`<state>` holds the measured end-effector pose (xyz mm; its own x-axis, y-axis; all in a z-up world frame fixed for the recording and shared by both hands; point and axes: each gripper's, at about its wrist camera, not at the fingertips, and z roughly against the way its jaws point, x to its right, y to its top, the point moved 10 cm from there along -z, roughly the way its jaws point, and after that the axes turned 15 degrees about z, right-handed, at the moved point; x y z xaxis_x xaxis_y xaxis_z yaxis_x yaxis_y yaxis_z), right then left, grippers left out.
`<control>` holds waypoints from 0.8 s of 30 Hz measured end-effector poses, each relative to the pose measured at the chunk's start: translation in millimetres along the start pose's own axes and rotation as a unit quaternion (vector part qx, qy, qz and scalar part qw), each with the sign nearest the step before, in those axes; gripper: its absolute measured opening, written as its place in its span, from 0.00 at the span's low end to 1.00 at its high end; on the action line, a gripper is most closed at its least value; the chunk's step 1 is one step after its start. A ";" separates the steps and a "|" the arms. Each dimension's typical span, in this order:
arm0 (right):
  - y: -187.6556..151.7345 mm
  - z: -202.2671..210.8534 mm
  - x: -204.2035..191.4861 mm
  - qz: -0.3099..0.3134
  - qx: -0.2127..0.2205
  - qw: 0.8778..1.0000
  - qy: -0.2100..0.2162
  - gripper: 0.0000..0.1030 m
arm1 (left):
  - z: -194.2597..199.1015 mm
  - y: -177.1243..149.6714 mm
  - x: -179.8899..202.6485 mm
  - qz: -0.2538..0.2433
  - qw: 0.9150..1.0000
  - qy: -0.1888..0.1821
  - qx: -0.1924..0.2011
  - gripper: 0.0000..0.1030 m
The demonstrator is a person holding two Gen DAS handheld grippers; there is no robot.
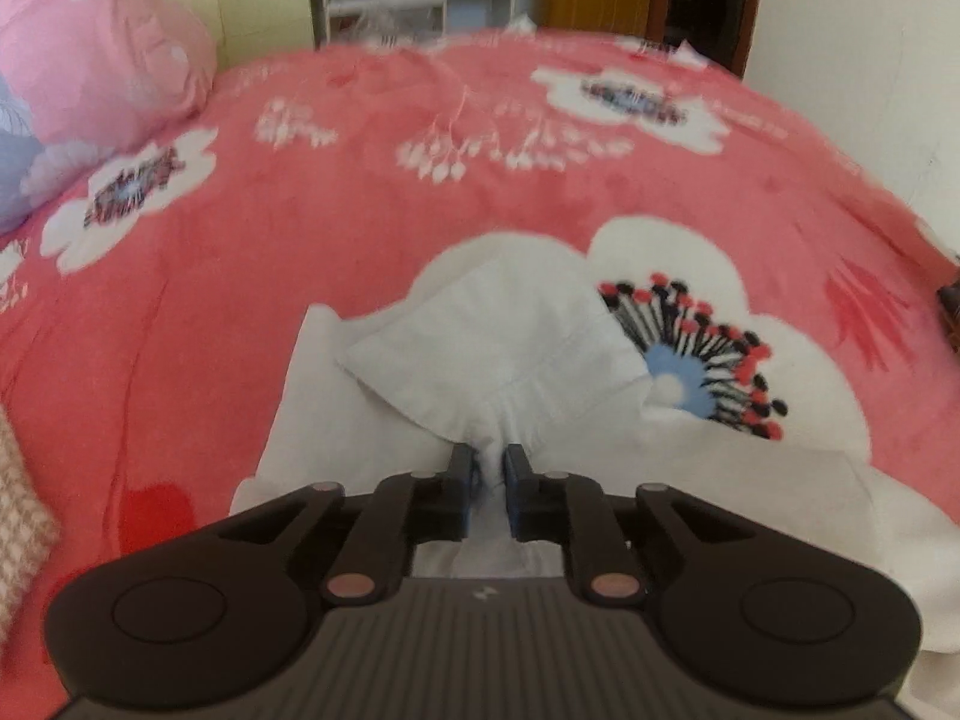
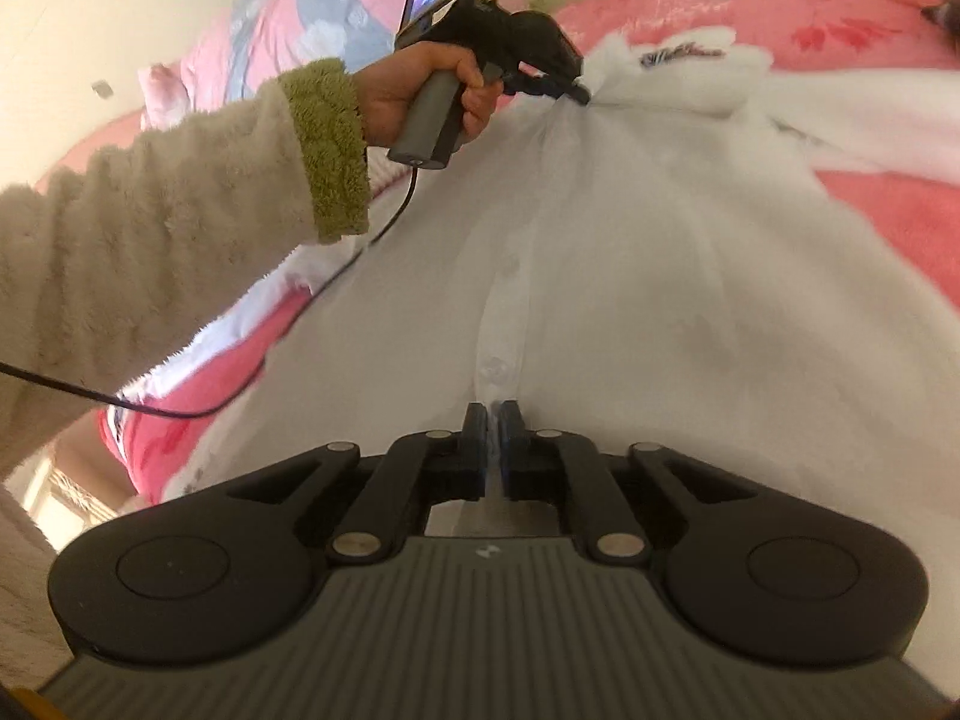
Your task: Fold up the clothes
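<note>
You have one white shirt (image 2: pixel 630 252) spread front-up on the bed (image 1: pixel 420 192), its button placket running away from your right tongs (image 2: pixel 492 414); I count two buttons, though blur may hide more. The cloth looks thin and smooth, the collar pointed. The right tongs are pinched shut on the placket near the hem. Your left tongs (image 1: pixel 489 462) stand slightly apart with collar fabric bunched between the pads, seemingly still caught. The bedcover is plush pink with white flowers. Two pillows (image 1: pixel 90 78) lie stacked at the bed's edge, and your fleecy sleeve (image 2: pixel 180 192) has a green cuff.
</note>
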<state>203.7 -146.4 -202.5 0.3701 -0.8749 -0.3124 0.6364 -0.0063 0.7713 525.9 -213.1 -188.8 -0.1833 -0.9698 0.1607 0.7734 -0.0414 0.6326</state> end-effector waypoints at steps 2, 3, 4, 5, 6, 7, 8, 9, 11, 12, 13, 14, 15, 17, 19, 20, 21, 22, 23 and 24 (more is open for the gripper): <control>1.8 2.6 -3.5 0.005 0.003 1.000 -0.001 0.10 | 6.3 2.5 -0.3 -0.010 1.000 0.004 0.014 0.51; 3.4 5.8 -5.7 0.008 0.006 1.000 0.000 0.20 | 11.4 5.2 -1.1 -0.011 1.000 0.006 0.026 0.60; 5.9 12.5 -6.3 0.007 0.015 1.000 0.002 0.25 | 19.0 9.1 -1.2 -0.012 0.999 0.006 0.043 0.61; 11.2 16.5 -2.3 0.007 0.026 1.000 0.005 0.33 | 28.2 13.6 -0.9 -0.014 0.998 0.002 0.062 0.61; 15.7 25.2 1.0 0.004 0.042 0.999 0.004 0.36 | 36.1 17.3 0.4 -0.015 0.997 -0.004 0.075 0.62; 20.2 34.1 4.3 0.001 0.057 0.998 0.004 0.38 | 45.5 19.9 2.5 -0.013 0.996 -0.013 0.086 0.63; 24.3 46.1 9.2 -0.005 0.074 0.997 -0.001 0.39 | 55.6 22.0 6.3 -0.010 0.995 -0.025 0.098 0.65; 27.6 54.5 17.1 -0.010 0.085 0.996 -0.014 0.39 | 64.0 21.8 13.3 -0.012 0.994 -0.041 0.102 0.65; 31.6 70.7 32.9 -0.019 0.101 0.994 -0.043 0.39 | 80.6 16.8 31.3 -0.026 0.991 -0.074 0.104 0.65; 30.9 78.8 43.5 -0.027 0.105 0.992 -0.066 0.39 | 86.6 8.1 44.9 -0.047 0.990 -0.094 0.097 0.65; 28.2 85.9 51.5 -0.030 0.106 0.990 -0.085 0.39 | 92.6 -1.0 58.6 -0.068 0.987 -0.113 0.089 0.65; 25.5 93.1 59.2 -0.034 0.108 0.988 -0.105 0.39 | 98.7 -10.4 72.2 -0.090 0.984 -0.132 0.081 0.65; 21.2 100.6 67.7 -0.041 0.108 0.986 -0.121 0.39 | 101.5 -22.6 86.9 -0.119 0.979 -0.148 0.072 0.65; 12.4 116.0 84.6 -0.054 0.108 0.981 -0.154 0.39 | 105.0 -50.1 116.3 -0.180 0.967 -0.174 0.052 0.65; 2.8 131.0 101.2 -0.068 0.107 0.974 -0.187 0.39 | 103.4 -74.6 137.7 -0.223 0.957 -0.180 0.039 0.65; -3.3 138.6 109.6 -0.081 0.108 0.971 -0.199 0.39 | 99.7 -85.4 145.6 -0.235 0.954 -0.181 0.031 0.65; -11.1 147.3 118.2 -0.102 0.112 0.967 -0.205 0.39 | 95.7 -96.0 153.2 -0.247 0.951 -0.182 0.023 0.65; -19.1 156.2 126.7 -0.124 0.115 0.963 -0.211 0.39 | 91.8 -102.1 155.0 -0.248 0.952 -0.177 0.019 0.65; -27.6 163.3 133.1 -0.146 0.120 0.959 -0.212 0.39 | 87.9 -107.8 156.4 -0.247 0.954 -0.171 0.014 0.65; -36.2 170.3 139.3 -0.169 0.124 0.954 -0.213 0.39 | 84.0 -113.5 157.8 -0.246 0.955 -0.166 0.010 0.65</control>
<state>117.0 -350.5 -179.4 -0.1699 -0.9201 -0.3529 0.4719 -0.3903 0.7906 358.2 -341.3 -171.6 -0.7064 -0.7045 0.0684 0.5324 -0.4652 0.7072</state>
